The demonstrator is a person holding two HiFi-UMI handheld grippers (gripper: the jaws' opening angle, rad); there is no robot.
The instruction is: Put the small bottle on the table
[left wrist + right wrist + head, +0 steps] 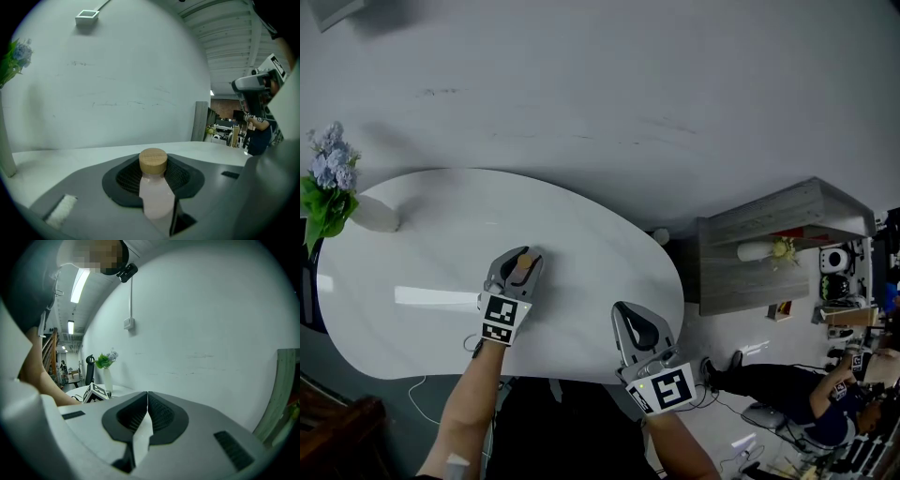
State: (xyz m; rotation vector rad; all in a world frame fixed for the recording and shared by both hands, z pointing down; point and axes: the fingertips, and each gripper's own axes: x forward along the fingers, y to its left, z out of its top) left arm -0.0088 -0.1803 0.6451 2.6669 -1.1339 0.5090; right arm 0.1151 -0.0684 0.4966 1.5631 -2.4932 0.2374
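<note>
The small bottle (154, 199), pale pink with a round wooden cap, is pinched between the jaws of my left gripper (153, 180). In the head view the left gripper (517, 259) is over the middle of the white oval table (441, 225), with the bottle's cap (522, 269) showing between its fingers. Whether the bottle touches the tabletop I cannot tell. My right gripper (636, 323) is over the table's near right edge. In the right gripper view the right gripper (147, 401) has its jaws pressed together with nothing between them.
A white vase with blue flowers (336, 183) stands at the table's far left. A grey shelf unit (769, 248) stands on the floor to the right, and a seated person (797, 398) is beyond it. A white wall rises behind the table.
</note>
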